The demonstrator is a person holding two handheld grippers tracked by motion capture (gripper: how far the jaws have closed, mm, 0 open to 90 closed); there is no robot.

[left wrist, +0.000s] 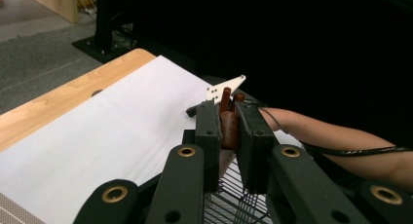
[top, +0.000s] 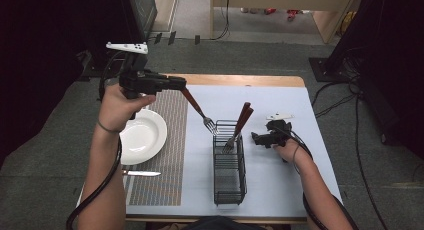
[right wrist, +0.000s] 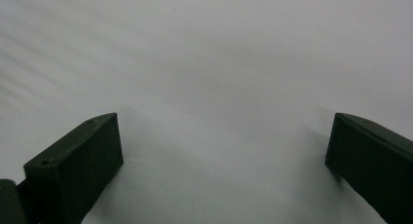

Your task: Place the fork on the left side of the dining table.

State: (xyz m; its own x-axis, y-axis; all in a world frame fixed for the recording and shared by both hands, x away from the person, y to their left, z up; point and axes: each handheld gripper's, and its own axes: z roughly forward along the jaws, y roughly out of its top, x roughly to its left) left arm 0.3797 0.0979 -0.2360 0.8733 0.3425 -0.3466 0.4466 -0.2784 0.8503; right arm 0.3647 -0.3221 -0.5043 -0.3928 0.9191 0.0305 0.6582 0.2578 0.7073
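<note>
My left gripper (top: 181,83) squeezes the fork (top: 199,109) up above the basket (top: 229,190), my right gripper (top: 256,138) waits wide open, so I should carry it slowly to the plate (top: 142,136).

So the plate (top: 141,136) sits on the mat (top: 167,155) at the left side of the table (top: 240,80), with a knife (top: 142,173) lying on the mat just in front of it. The rack (top: 229,165) stands mid-table, right of the mat, cutlery (top: 239,128) sticking up in its far end. A fork (top: 198,108) hangs in the air between plate and rack.
</note>
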